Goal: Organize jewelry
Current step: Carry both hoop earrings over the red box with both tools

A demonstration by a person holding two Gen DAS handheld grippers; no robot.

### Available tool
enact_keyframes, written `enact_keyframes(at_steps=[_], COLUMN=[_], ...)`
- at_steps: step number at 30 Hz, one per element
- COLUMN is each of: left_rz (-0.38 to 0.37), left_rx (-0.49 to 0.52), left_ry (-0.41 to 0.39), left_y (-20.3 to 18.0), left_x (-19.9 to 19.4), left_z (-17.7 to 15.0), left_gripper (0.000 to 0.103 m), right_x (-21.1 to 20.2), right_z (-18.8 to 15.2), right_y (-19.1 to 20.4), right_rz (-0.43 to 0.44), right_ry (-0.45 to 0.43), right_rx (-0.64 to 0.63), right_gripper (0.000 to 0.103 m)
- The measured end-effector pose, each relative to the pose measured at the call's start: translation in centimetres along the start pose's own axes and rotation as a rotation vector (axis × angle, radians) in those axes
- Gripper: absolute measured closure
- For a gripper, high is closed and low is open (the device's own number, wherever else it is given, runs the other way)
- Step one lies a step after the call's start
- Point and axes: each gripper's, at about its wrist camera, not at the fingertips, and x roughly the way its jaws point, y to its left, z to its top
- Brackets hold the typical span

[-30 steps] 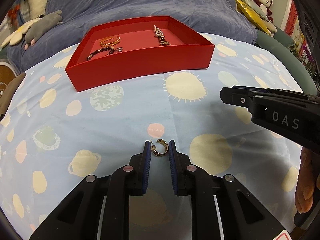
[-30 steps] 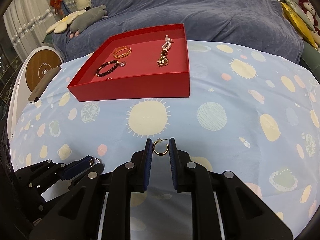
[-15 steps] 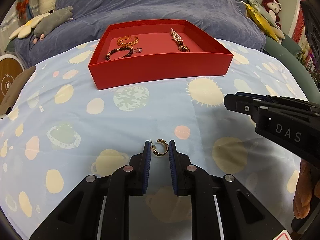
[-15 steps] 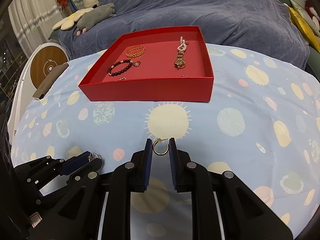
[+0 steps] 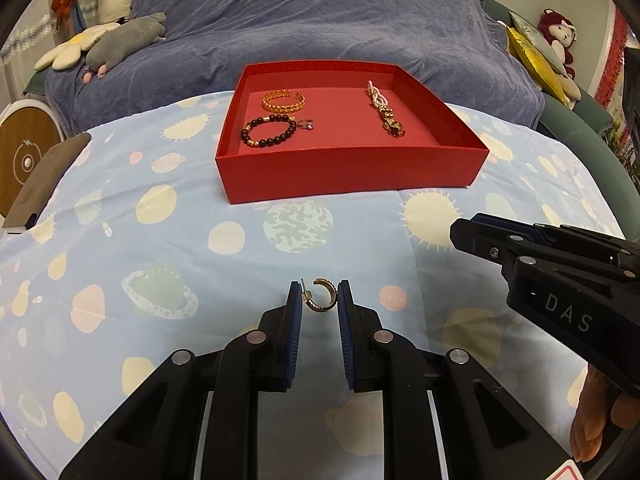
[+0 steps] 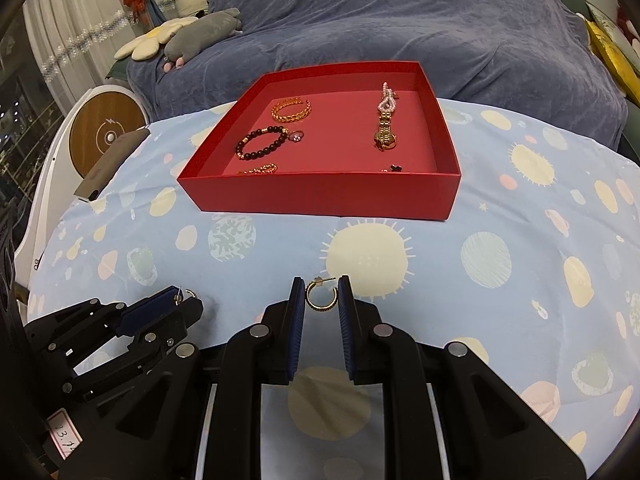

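Note:
My left gripper [image 5: 319, 298] is shut on a textured gold hoop earring [image 5: 321, 296], held above the tablecloth. My right gripper [image 6: 321, 296] is shut on a smooth gold hoop earring [image 6: 320, 295]. Each gripper shows in the other's view: the right gripper [image 5: 464, 234] at the right edge, the left gripper [image 6: 186, 300] at the lower left. A red tray [image 5: 344, 174] stands ahead; it also shows in the right wrist view [image 6: 320, 196]. It holds a gold bangle [image 5: 284, 101], a dark bead bracelet [image 5: 267, 131], a pearl-and-gold chain [image 5: 383, 110] and small pieces by its front wall.
A blue tablecloth [image 5: 160, 248] with planet prints covers the table. A grey flat case [image 5: 44, 178] lies at the left edge beside a round wooden disc [image 5: 24, 156]. A blue-covered sofa [image 5: 320, 12] with plush toys stands behind.
Both grippers have kept hold of their earrings and have shifted left, so the red tray now sits more to the right and centred in both views.

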Motion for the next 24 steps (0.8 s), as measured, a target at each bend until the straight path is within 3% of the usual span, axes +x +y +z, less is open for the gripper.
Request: enact_keyframes(at_steps=[10,24], left_rz=[0.026,0.095], left_rx=[-0.027,0.023], left_ry=[-0.088,-0.127], left_y=[1.0,0.9], left_x=[-1.2,1.4], left_z=[4.4,9.9], left_gripper=[0.088,0.088], right_x=[-1.9,-0.7], right_z=[3.2,8.5], right_y=[-1.2,-3.5], right_rz=[-0.037,-0.040], right_ry=[-0.089,-0.131], right_rx=[-0.005,0.035], right_gripper=[0.087,0.087])
